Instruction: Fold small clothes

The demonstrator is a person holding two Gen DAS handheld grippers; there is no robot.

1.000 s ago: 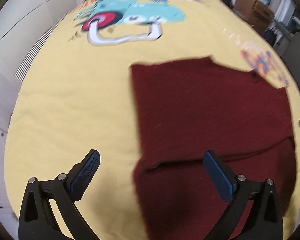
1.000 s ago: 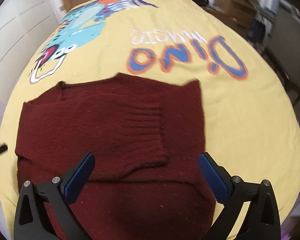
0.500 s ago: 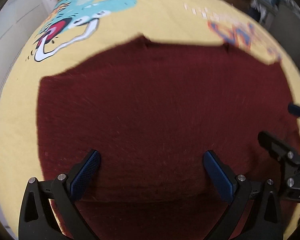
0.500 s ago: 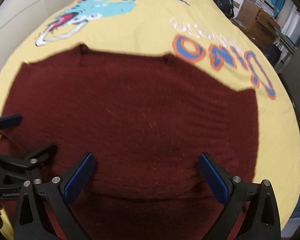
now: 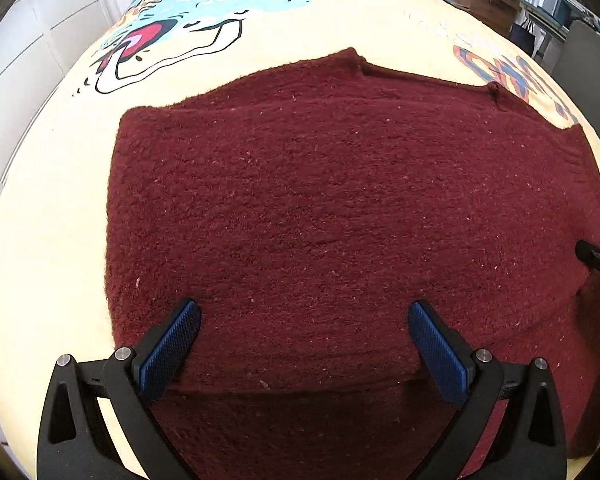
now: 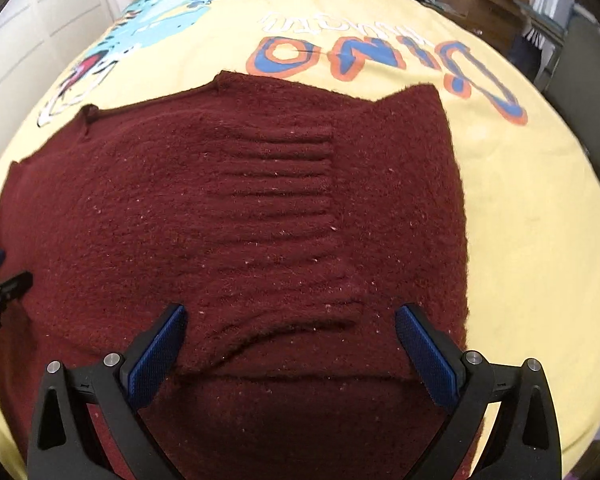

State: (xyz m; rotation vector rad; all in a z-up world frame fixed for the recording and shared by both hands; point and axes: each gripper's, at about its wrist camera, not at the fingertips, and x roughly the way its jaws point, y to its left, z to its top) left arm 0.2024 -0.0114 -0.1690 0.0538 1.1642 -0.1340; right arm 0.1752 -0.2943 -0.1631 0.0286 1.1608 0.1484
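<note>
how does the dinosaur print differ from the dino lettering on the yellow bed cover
The dinosaur print is a picture, mostly teal with a red and white mouth; the lettering is blue letters outlined in orange. The dinosaur lies beyond the maroon sweater's left part, the lettering beyond its right. Both are printed on the yellow bed cover.

Both views bright, even indoor light, no glare. Heavy fisheye: dark vignette at corners, bedspread [image 5: 52, 216] bulges, edges bent. Focus sharp on sweater [image 5: 340, 208] knit in centre; far room bg soft. Shadow band under near fold of sweater [image 6: 300, 412], soft-edged, diffuse overhead src. No motion blur.
</note>
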